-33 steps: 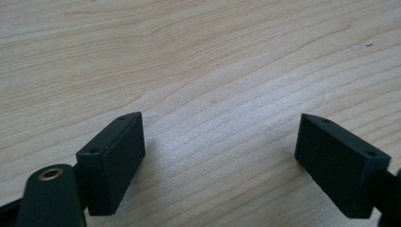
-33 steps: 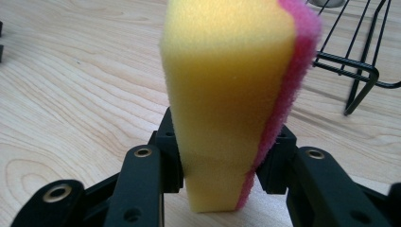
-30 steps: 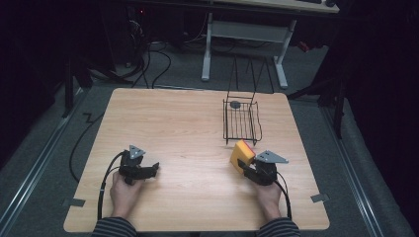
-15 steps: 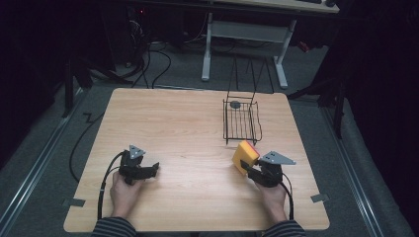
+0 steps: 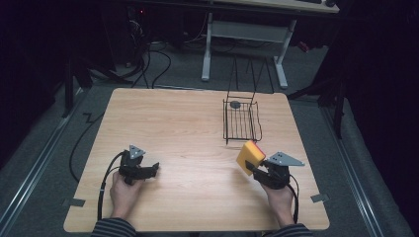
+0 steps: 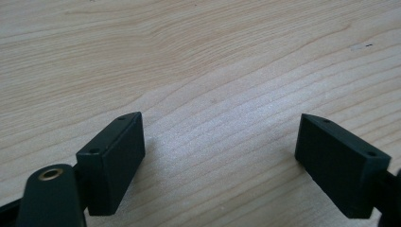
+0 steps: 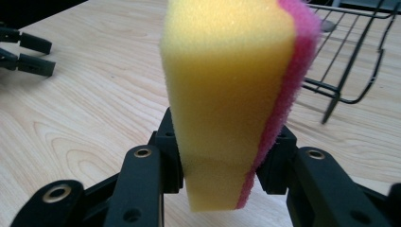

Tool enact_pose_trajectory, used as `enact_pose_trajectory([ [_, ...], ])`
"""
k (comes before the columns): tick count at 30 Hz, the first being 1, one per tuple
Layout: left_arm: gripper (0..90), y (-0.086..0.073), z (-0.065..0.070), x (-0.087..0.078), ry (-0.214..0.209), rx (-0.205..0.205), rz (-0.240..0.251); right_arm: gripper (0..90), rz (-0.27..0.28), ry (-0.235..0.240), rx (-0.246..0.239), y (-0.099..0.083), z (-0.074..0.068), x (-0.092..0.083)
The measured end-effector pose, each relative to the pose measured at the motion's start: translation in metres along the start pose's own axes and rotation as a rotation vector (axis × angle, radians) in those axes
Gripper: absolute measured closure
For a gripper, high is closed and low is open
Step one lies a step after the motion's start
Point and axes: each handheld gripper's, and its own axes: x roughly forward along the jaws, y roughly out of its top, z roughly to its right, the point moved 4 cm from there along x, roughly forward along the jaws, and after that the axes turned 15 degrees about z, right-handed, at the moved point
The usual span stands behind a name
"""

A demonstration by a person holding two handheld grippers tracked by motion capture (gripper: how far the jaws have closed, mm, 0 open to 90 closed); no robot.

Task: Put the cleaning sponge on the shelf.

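A yellow sponge [image 7: 227,90] with a pink scouring side stands upright between the jaws of my right gripper [image 7: 222,161], which is shut on its lower part. From above, the sponge [image 5: 249,155] is held above the wooden table [image 5: 188,133], near its right front, just short of a black wire basket [image 5: 240,120]. My left gripper [image 5: 154,169] rests low at the table's left front. Its jaws stand wide apart with nothing between them, over bare wood [image 6: 217,85]; left gripper [image 6: 220,156].
The wire basket has tall handles and a small dark round thing [image 5: 235,104] at its far end. In the right gripper view the basket [image 7: 350,61] is just beyond the sponge on the right. A white desk frame [image 5: 242,29] and cables lie on the floor behind the table.
My right gripper has lifted the sponge a little and carried it slightly rightward, toward the basket's near end. The left gripper has stayed where it was.
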Motion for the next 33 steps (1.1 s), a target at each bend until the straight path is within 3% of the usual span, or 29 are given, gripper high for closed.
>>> enact_pose_trajectory([
  [12, 16.9, 0.000, 0.000, 0.000, 0.002, 0.005, -0.001, 60.6, 0.048, -0.030, 0.000, 0.028, 0.004, -0.003],
  [33, 16.8, 0.000, 0.001, 0.000, 0.000, 0.006, -0.001, 60.6, 0.049, -0.042, 0.022, 0.059, 0.017, 0.033],
])
